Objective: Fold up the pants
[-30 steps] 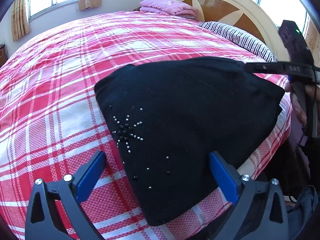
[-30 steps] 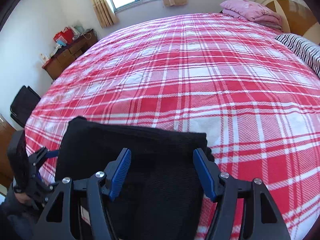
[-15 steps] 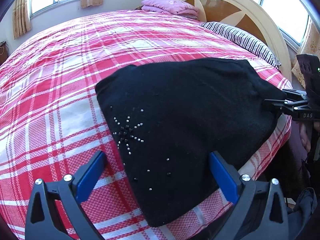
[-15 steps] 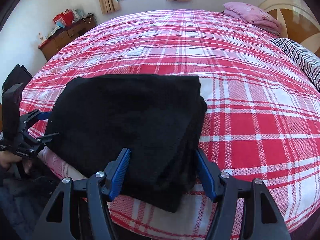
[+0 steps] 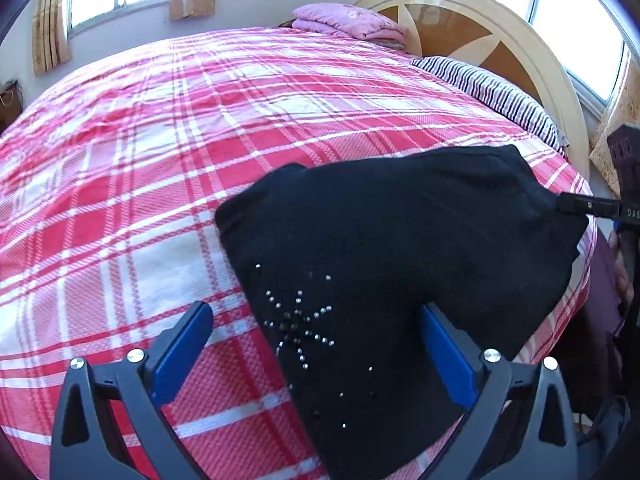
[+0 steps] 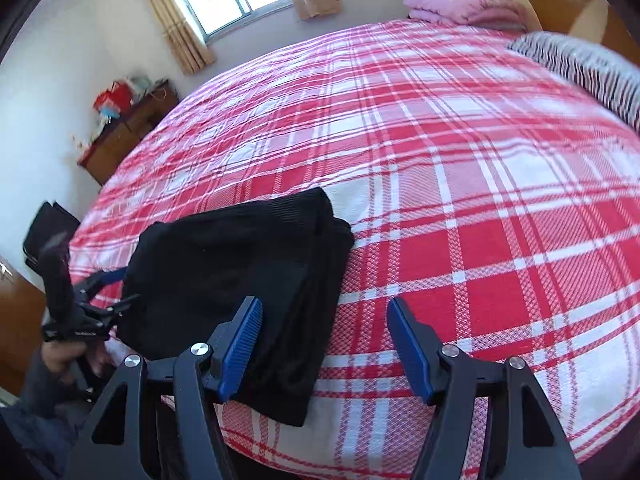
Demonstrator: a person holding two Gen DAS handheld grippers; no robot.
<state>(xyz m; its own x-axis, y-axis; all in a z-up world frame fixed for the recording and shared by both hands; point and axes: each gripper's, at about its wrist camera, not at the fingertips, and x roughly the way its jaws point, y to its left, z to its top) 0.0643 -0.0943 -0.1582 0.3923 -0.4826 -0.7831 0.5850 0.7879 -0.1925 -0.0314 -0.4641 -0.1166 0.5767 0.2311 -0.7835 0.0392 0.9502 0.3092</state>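
Observation:
The black pants (image 5: 400, 264) lie folded into a compact stack at the near edge of the red plaid bed (image 5: 200, 128), with a beaded star pattern on top. They also show in the right wrist view (image 6: 240, 272). My left gripper (image 5: 316, 344) is open, its fingers straddling the near corner of the pants. My right gripper (image 6: 324, 344) is open and empty, to the right of the stack's edge. The right gripper also shows in the left wrist view (image 5: 588, 208) at the far side of the stack, and the left gripper shows in the right wrist view (image 6: 108, 292).
A pink folded blanket (image 5: 348, 20) and a striped pillow (image 5: 492, 92) lie at the headboard (image 5: 480, 24). A wooden dresser (image 6: 128, 132) stands by the far wall. A black bag (image 6: 48, 224) sits on the floor at the left.
My right gripper has come off the pants and swung to the right, so its fingers now frame bare bedspread. My left gripper has stayed open near the stack's corner.

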